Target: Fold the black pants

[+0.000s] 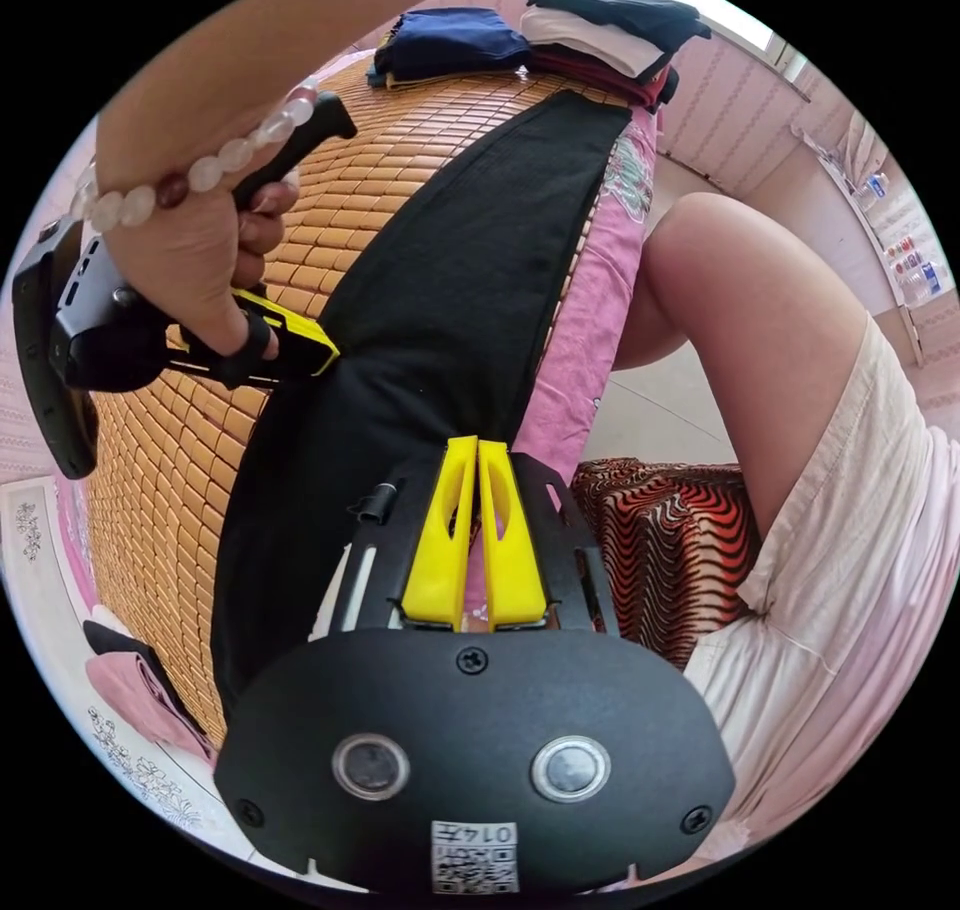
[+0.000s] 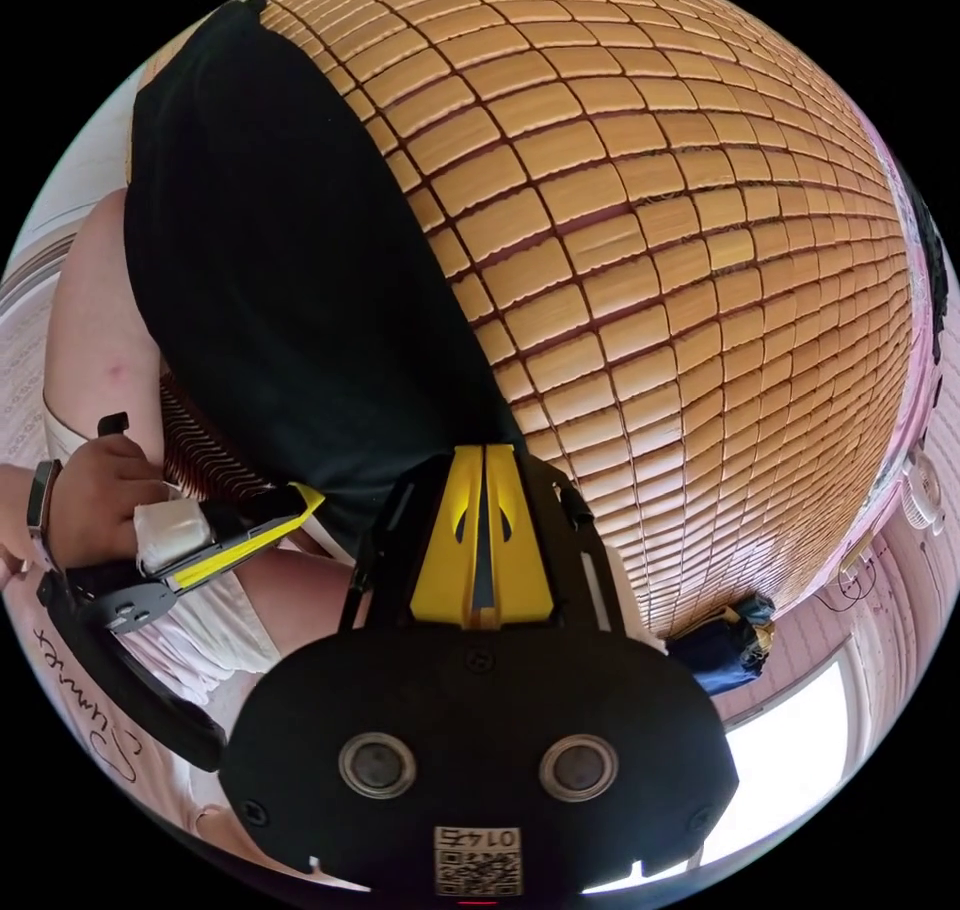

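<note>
The black pants [image 1: 460, 250] lie stretched out long on a bamboo mat [image 1: 180, 470], one long edge following the mat's side. My left gripper [image 1: 477, 445] has its yellow jaws pressed together on the near end of the pants by that side edge. In the same view my right gripper [image 1: 330, 350], held by a hand with a bead bracelet, pinches the opposite long edge. In the right gripper view the right gripper [image 2: 485, 450] is shut on the edge of the pants [image 2: 280, 250], with dark cloth between the jaws. The left gripper [image 2: 312, 495] grips the far edge there.
A folded navy garment [image 1: 450, 40] and a stack of folded clothes [image 1: 610, 30] sit at the mat's far end. A pink sheet [image 1: 590, 320] hangs over the side. The person's knee [image 1: 740, 280] and a red-and-black patterned cloth [image 1: 660, 540] are close beside it.
</note>
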Available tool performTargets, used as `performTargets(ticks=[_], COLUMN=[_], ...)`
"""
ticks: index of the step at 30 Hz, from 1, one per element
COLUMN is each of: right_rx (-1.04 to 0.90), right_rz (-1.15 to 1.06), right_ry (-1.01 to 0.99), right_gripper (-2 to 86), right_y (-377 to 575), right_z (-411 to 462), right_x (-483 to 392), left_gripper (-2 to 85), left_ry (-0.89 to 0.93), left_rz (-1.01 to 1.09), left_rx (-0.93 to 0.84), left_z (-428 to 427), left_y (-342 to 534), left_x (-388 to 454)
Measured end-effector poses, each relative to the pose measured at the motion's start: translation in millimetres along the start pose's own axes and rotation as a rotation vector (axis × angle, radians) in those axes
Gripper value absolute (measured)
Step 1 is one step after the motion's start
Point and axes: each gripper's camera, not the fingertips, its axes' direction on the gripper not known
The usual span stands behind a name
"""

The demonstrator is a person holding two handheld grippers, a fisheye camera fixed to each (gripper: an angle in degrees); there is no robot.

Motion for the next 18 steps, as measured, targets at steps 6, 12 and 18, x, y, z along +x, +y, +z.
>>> performTargets(ticks=[6,12,18], right_rx=[0.042,0.097,0.456], right_rz=[0.002,0.042,0.217], right_ry=[-0.009,-0.027,-0.273], right_gripper=[-0.4,-0.6,-0.7], right_y=[49.3,111.6,232.3], right_z=[24.4,51.7,94.5], right_x=[5.3,10.1,40.4], left_gripper=[-1.0,-1.0,-1.0], left_ry=[0.033,0.043,-0.012], left_rz=[-0.026,0.003,-0.111], left_rx=[0.013,-0.014,0.058], left_z=[-5.3,-12.7,-43.8], left_y=[-2.0,-4.9,27.9], left_x=[-2.7,-4.5,-2.8])
